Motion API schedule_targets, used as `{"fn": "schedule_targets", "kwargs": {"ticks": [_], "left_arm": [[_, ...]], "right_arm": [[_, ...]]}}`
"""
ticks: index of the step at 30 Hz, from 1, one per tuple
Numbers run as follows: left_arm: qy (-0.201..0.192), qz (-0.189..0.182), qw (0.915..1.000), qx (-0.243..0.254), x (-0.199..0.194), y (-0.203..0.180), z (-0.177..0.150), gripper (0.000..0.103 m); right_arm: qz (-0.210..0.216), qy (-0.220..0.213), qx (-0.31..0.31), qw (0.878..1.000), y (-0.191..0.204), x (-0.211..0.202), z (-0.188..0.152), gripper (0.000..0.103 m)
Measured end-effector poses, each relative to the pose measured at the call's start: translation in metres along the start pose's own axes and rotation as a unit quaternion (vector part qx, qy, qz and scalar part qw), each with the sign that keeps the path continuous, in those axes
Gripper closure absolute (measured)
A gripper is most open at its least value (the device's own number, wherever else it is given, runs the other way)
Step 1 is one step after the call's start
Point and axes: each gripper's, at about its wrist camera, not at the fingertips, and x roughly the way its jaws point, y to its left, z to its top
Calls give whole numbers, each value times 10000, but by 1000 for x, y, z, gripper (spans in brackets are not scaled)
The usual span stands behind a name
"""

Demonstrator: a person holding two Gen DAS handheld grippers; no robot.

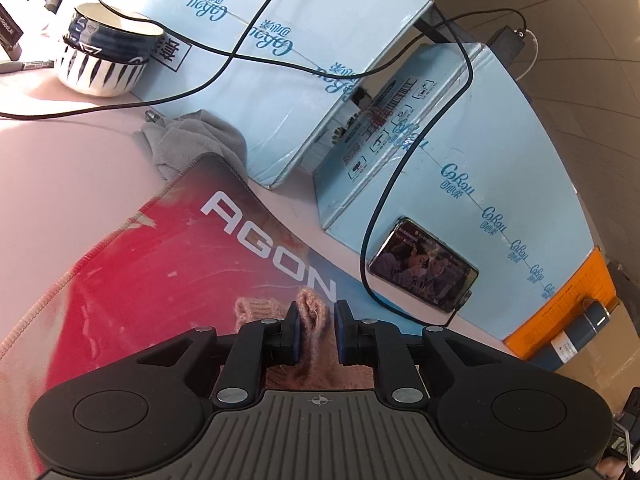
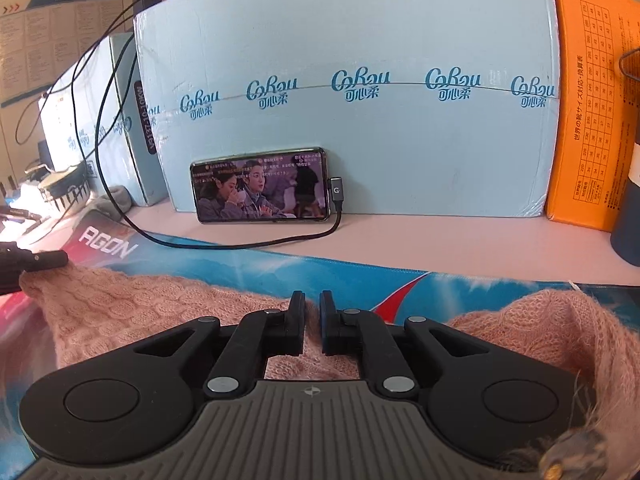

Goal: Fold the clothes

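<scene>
A pink knit sweater [image 2: 132,304] lies spread on a red and blue AGON desk mat [image 1: 132,280]. In the left wrist view my left gripper [image 1: 318,322] is shut on an upright fold of the sweater [image 1: 314,312], which stands between its blue pads. In the right wrist view my right gripper [image 2: 313,312] is nearly closed on the sweater's far edge in the middle, with the fabric running under and between the jaws. The left gripper's black fingers [image 2: 48,259] show at the far left, at the sweater's corner. A fuzzy sleeve [image 2: 560,320] bunches at the right.
Light blue cartons [image 2: 360,128] wall off the back of the desk, with a phone [image 2: 260,188] leaning on one and its cable [image 2: 240,245] trailing over the mat. Stacked bowls [image 1: 104,56] and a grey cloth [image 1: 192,140] sit at the left, an orange box [image 2: 588,120] and a dark bottle [image 2: 628,208] at the right.
</scene>
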Motion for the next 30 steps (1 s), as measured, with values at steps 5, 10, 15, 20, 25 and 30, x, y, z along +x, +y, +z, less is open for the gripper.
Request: {"fn": "schedule_targets", "kwargs": {"ticks": [5, 10, 15, 20, 25, 30], "left_arm": [[-146, -19, 9999, 74, -7, -4, -1, 63], [-105, 2, 9999, 110, -6, -7, -1, 53], [-71, 1, 9999, 89, -6, -7, -2, 52], [-85, 17, 10000, -25, -7, -3, -2, 52], [-54, 31, 10000, 11, -6, -5, -2, 52], [-34, 16, 10000, 35, -6, -5, -2, 52]], "right_arm": [[-70, -773, -36, 9970, -25, -71, 9, 55], [-395, -830, -390, 9950, -57, -113, -12, 38], [-859, -288, -1123, 9895, -68, -95, -28, 27], [-448, 137, -665, 9967, -91, -75, -33, 49], [291, 205, -232, 9991, -108, -77, -25, 88], [-320, 244, 7, 9992, -125, -64, -11, 80]]}}
